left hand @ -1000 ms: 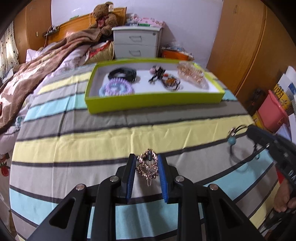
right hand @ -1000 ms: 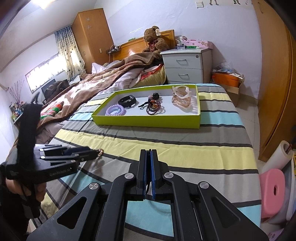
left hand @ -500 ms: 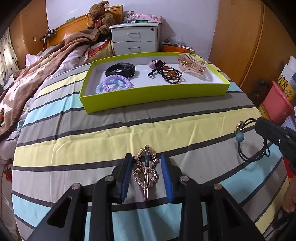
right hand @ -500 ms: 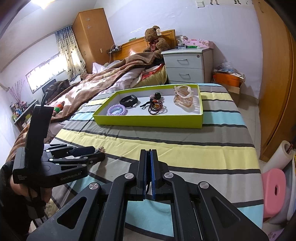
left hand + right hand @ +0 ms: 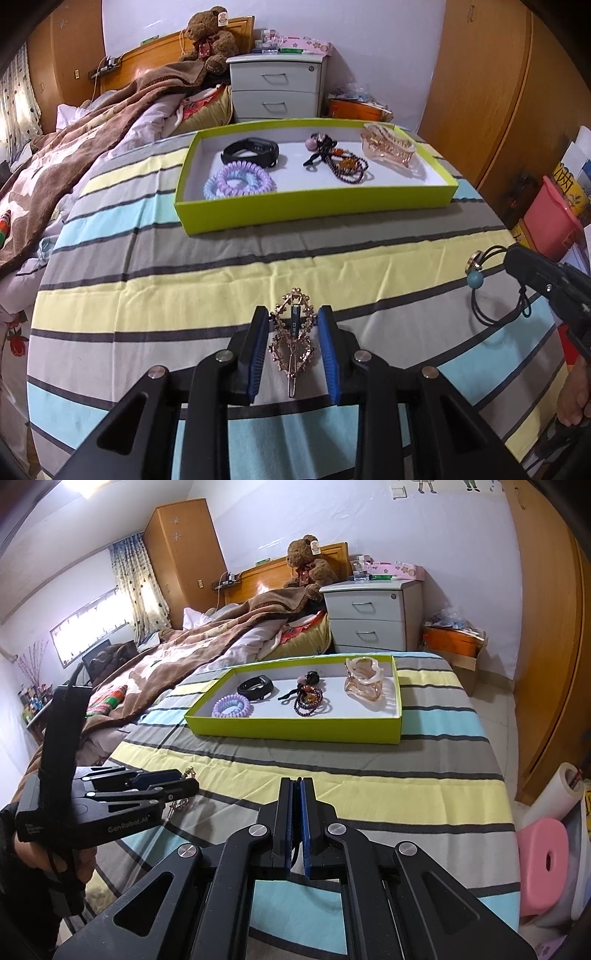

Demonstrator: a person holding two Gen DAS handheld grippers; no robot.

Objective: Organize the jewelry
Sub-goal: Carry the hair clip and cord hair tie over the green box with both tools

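left tongs (image 5: 292, 312): open only a narrow way, tilted down over the bed (image 5: 166, 280), blue pads either side of the gold hair clip (image 5: 293, 343).
left tongs, contact: pads sit right at the clip's edges. i cannot tell whether they press on it or merely flank it.
gold hair clip, position: on the near part of the striped bedspread, at a grey stripe, long axis running along the tongs, its pin end pointing back toward the camera. well apart from the tray.
right tongs (image 5: 295, 786): clenched, pads together, with a thin black cord pinched between them.
right tongs, load: the black hair tie (image 5: 474, 278). in the left wrist view its cord runs from the tongs' tip to a gold ring and a blue bead, and a loop of it hangs down to the bedspread.
tray (image 5: 314, 212): green-walled, white-floored, shallow, one open compartment. it stands on the bed farther off, toward the nightstand (image 5: 277, 88).
tray, left part: black band (image 5: 251, 150) at the back, pastel spiral hair ties (image 5: 240, 182) in front of it, touching one another.
tray, middle: dark beaded bracelets (image 5: 349, 166) in a loose heap, with a pink-bobbled tie behind them.
tray, right part: translucent amber claw clip (image 5: 388, 149), near the right wall.
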